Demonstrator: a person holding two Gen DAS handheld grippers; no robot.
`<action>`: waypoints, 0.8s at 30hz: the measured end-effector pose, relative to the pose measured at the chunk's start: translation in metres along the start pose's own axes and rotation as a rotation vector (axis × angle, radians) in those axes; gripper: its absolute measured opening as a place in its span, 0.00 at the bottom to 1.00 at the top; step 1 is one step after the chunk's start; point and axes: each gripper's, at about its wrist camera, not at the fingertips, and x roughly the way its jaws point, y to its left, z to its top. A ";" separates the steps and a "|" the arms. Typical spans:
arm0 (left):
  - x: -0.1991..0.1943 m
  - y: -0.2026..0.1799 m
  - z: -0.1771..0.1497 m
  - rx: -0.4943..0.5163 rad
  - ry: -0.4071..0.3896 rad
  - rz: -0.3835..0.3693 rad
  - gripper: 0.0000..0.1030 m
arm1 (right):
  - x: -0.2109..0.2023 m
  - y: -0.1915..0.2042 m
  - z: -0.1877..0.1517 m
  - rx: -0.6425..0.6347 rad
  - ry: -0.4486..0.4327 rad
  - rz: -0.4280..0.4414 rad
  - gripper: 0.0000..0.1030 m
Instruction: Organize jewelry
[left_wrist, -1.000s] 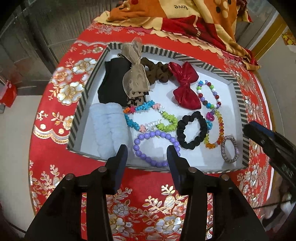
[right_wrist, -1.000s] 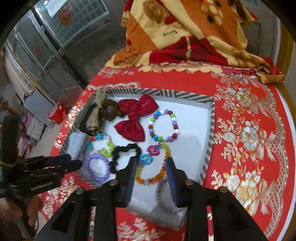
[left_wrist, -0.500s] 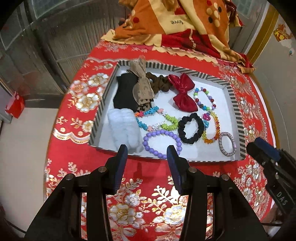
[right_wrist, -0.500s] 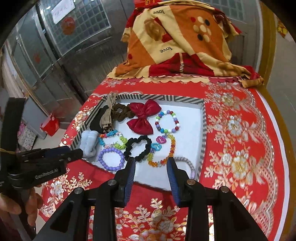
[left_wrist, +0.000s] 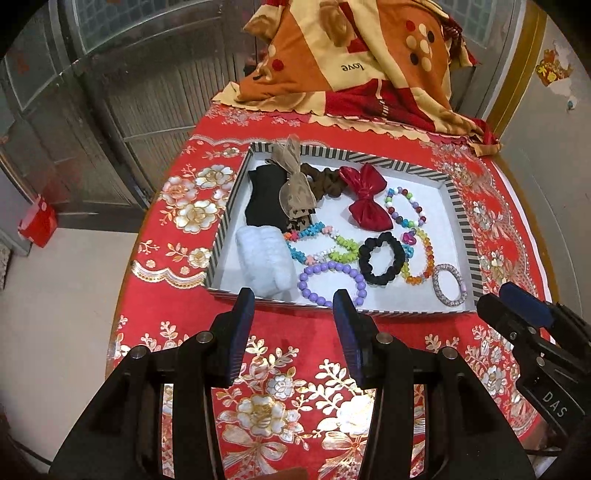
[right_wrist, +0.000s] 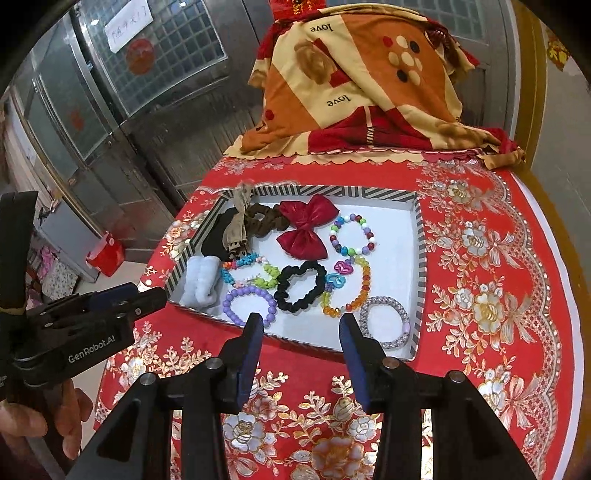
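Both my hand-held grippers hang empty above the red floral-clothed bench (left_wrist: 155, 325): the left hand-held gripper (left_wrist: 293, 314) released, the right hand-held gripper (right_wrist: 301, 338) with jaws opening, nothing between. Beyond them, the striped-rim white tray (left_wrist: 463, 221) holds a purple bead bracelet (left_wrist: 330, 282), black scrunchie (right_wrist: 297, 286), silver bangle (right_wrist: 386, 323) and, farthest, a red satin bow (left_wrist: 367, 203).

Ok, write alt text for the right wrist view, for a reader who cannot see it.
A striped-edged tray on a red floral tablecloth holds bead bracelets, scrunchies and a red satin bow. The right gripper hangs over the tray's near edge, jaws opening and empty. The left gripper, held in a hand, reaches in from the left.
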 end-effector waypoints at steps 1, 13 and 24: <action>-0.001 0.000 -0.001 -0.001 -0.005 0.005 0.42 | 0.000 0.001 0.000 0.001 0.000 -0.001 0.40; -0.016 0.007 -0.005 -0.004 -0.051 0.034 0.42 | -0.003 0.011 -0.005 -0.009 0.007 0.004 0.40; -0.018 0.009 -0.005 0.001 -0.058 0.035 0.42 | -0.004 0.014 -0.006 -0.010 0.011 -0.005 0.46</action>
